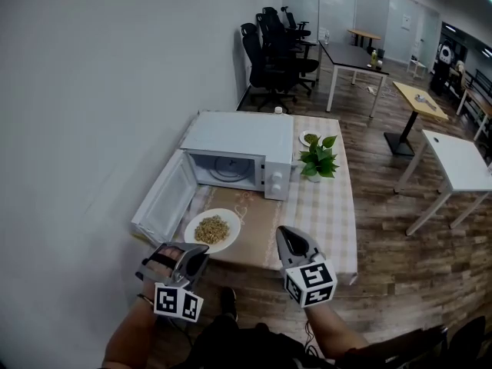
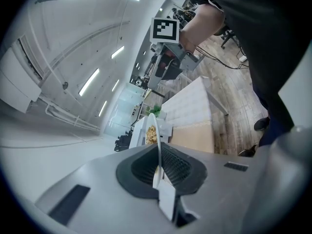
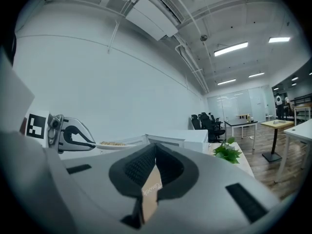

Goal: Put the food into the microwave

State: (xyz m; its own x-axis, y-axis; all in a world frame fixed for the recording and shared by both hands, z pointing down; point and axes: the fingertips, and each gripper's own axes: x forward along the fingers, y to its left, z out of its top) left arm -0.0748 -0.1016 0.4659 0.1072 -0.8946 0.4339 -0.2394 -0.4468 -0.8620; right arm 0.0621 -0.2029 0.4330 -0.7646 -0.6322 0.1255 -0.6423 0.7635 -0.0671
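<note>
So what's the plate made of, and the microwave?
The plate looks like glazed ceramic, or maybe melamine. It is white and smooth, and its thin stiff rim is pinched in the left gripper. The microwave seems to be painted metal, since its flat white panels have a dull, even sheen.

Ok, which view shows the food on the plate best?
Head view: it looks down on the whole food pile on the plate. The left gripper view sees the plate edge-on between its fingers, only a sliver of food; the right gripper view shows a low side-on strip.
</note>
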